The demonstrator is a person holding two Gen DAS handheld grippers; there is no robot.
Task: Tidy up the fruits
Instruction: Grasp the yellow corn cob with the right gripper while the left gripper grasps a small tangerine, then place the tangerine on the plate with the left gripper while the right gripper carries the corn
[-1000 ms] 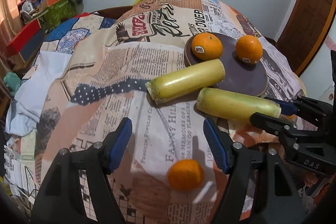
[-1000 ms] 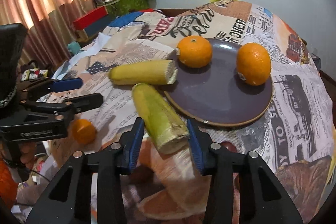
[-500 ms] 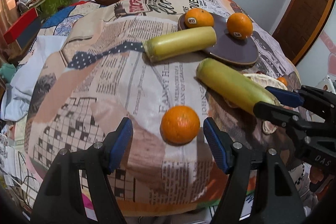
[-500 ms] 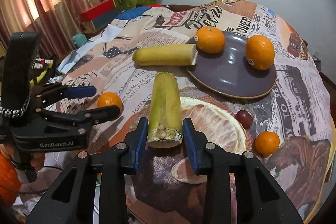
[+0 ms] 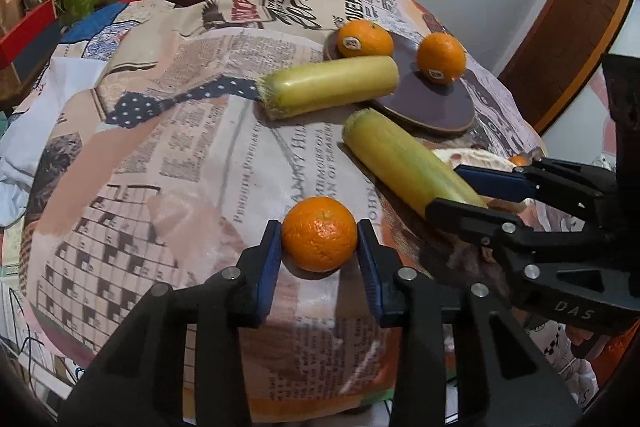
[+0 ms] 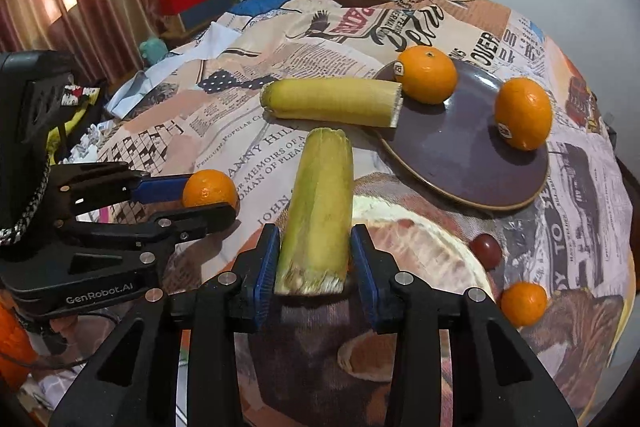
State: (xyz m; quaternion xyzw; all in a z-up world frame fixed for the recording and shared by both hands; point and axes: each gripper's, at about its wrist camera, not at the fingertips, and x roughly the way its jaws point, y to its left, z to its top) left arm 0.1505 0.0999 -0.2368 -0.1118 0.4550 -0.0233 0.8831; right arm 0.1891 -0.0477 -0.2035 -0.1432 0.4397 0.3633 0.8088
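Left tool (image 5: 319, 253) now pinching the near orange (image 5: 319, 234), earlier unclamped; right tool (image 6: 314, 261) pinching a yellow-green cob (image 6: 320, 203).

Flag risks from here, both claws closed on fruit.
1. Left claw pinches the small orange near the cloth's front edge; a slip could roll it off.
2. Right claw grips the banana piece only at its cut end; lifting may tilt or bruise it.
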